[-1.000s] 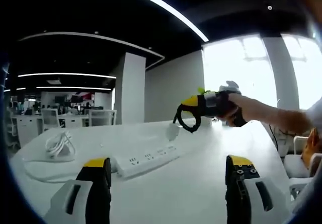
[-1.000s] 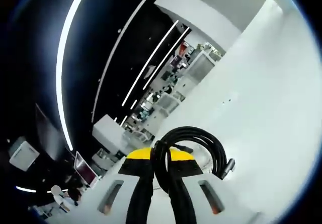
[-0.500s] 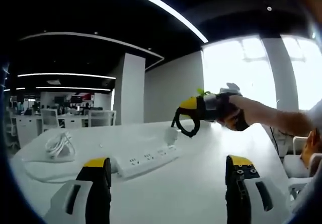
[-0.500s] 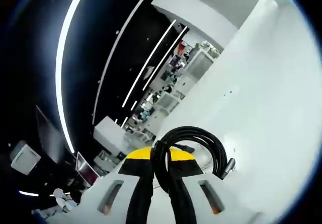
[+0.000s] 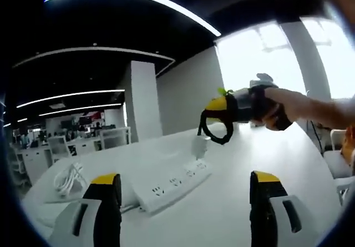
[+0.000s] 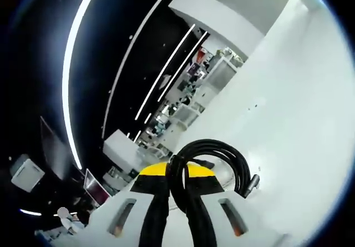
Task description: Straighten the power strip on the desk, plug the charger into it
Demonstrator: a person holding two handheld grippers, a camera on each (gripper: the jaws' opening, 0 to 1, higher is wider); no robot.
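A white power strip (image 5: 172, 183) lies at an angle on the white desk (image 5: 222, 213), just beyond my left gripper (image 5: 185, 178), which stands open with nothing between its jaws. A small white block that looks like a charger (image 5: 199, 146) stands at the strip's far end. Above it a hand holds my right gripper (image 5: 217, 108), with a black cable loop (image 5: 213, 134) hanging from it. In the right gripper view my right gripper (image 6: 176, 176) is shut on the looped black cable (image 6: 219, 149), whose connector end (image 6: 253, 182) dangles over the desk (image 6: 294, 119).
A coil of white cable (image 5: 69, 176) lies on the desk at the left. Other desks and chairs (image 5: 77, 144) stand behind, with a white pillar (image 5: 138, 102) and bright windows (image 5: 260, 58) to the right. The person's forearm (image 5: 327, 111) reaches in from the right.
The left gripper view has shifted and tilted, bringing the power strip nearer. The right gripper still holds the black cable over the strip's far end.
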